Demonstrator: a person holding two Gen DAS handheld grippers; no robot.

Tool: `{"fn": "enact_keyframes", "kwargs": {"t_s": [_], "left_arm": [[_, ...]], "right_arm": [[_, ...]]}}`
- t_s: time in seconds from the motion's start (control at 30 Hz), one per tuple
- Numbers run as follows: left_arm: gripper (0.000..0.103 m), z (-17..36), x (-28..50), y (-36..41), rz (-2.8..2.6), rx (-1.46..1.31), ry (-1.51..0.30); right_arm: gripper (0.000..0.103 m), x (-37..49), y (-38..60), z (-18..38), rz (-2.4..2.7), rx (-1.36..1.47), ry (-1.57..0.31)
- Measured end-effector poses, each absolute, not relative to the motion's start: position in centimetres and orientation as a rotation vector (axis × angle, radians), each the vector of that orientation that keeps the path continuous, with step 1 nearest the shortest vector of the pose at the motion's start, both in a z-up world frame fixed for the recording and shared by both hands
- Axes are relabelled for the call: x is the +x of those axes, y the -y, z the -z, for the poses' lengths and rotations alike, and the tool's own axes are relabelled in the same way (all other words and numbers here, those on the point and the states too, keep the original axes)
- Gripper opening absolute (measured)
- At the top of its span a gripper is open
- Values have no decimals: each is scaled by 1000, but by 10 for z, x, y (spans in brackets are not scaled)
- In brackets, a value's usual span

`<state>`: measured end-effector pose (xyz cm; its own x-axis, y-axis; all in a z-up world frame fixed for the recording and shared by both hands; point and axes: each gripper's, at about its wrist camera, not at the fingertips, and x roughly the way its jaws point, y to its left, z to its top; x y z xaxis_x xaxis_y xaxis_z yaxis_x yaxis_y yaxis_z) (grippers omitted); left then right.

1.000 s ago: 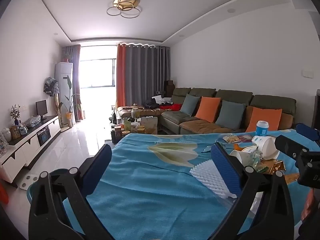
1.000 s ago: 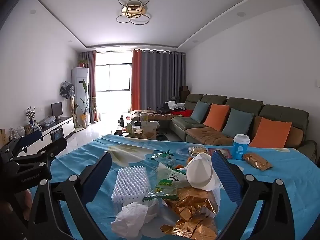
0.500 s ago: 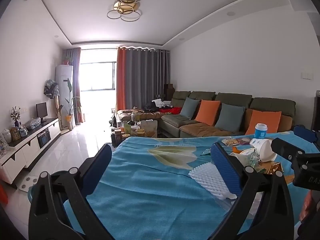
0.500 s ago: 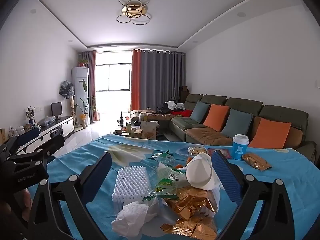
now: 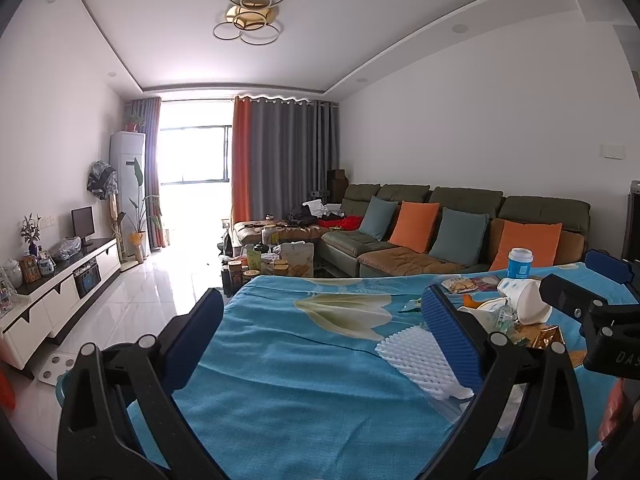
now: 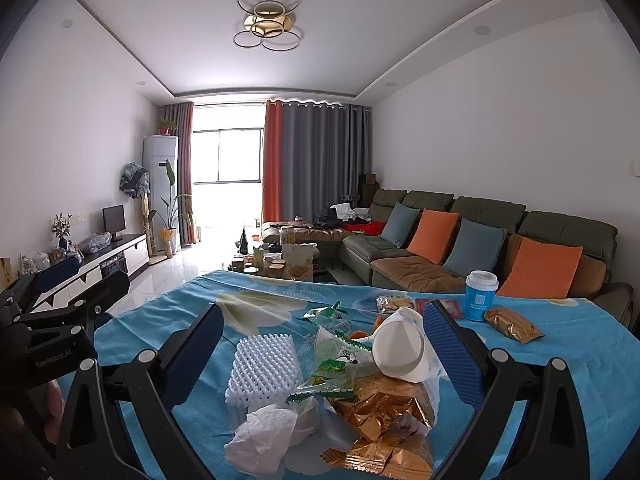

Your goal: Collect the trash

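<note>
Collection looks barely begun: both the left gripper (image 5: 320,332) and right gripper (image 6: 320,340) gape empty, while crumpled tissue (image 6: 268,436), gold wrappers (image 6: 384,420) and a tipped paper cup (image 6: 400,348) litter the blue tablecloth (image 6: 560,360).

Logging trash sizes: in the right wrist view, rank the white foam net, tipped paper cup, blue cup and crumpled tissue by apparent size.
1. White foam net
2. Crumpled tissue, nearer the camera, so unsure
3. Tipped paper cup
4. Blue cup, farther away
</note>
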<state>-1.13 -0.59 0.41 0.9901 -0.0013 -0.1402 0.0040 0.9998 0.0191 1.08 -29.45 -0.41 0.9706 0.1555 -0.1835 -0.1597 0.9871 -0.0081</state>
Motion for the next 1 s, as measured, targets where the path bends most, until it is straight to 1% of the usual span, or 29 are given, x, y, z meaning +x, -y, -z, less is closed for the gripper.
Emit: {"fn": "enact_keyframes", "kwargs": {"t_s": [0.63,0.67,1.0], "left_arm": [[98,-3,-8,13,-1,15,-142],[98,-4,-9,5,2,13,-142],[98,-4,-9,3,1,8,-142]], "right_arm": [[96,10,295,3,-156,-18,-182],[96,10,295,3,-155,-18,-182],[96,10,296,3,-155,-18,-182]]}}
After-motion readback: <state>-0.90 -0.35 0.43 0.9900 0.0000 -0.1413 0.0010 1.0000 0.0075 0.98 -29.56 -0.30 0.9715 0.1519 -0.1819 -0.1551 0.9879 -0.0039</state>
